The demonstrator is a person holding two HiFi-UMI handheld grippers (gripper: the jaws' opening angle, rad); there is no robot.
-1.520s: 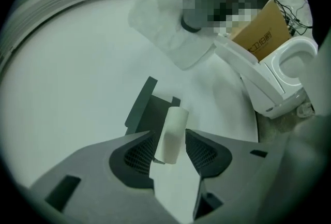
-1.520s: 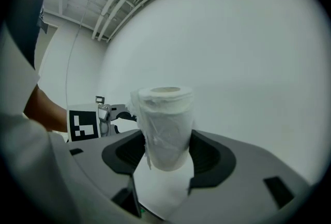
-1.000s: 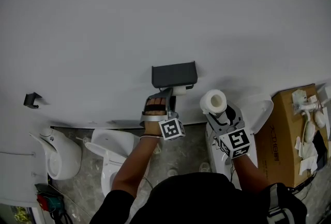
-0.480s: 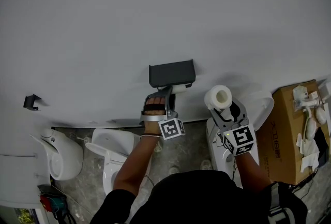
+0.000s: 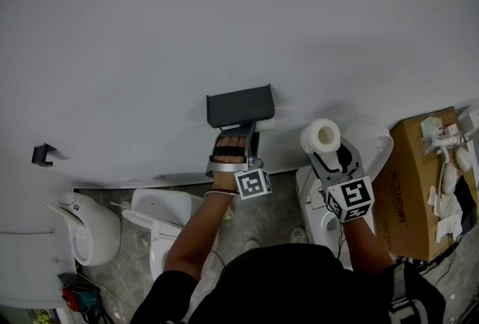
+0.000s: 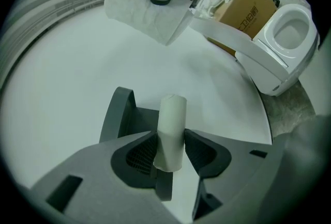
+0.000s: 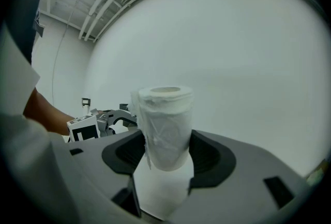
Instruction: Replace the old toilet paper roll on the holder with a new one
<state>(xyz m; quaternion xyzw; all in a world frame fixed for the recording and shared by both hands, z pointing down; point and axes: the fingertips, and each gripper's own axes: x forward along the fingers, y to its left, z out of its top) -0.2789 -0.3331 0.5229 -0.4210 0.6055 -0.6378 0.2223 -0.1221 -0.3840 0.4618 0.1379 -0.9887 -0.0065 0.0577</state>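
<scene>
Toilet paper roll, new one (image 7: 164,124), clamped upright in my right tongs (image 7: 166,139), jaws wide around its body, off to right of holder. Old core (image 6: 171,130) pinched in my left tongs (image 6: 170,137); jaws have just been closing on it, pads touching both sides. Holder (image 5: 239,105) just beyond, on wall (image 5: 224,16). Hard to tell whether core is fully off its bar. My judgement: draw core straight along bar, no twist, squeeze light so cardboard doesn't crush. Then line new roll's bore up with bar.

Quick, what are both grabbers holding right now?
Left gripper: jaws have just been closing, shut on the old roll tube.
Right gripper: shut on the new toilet paper roll.
</scene>
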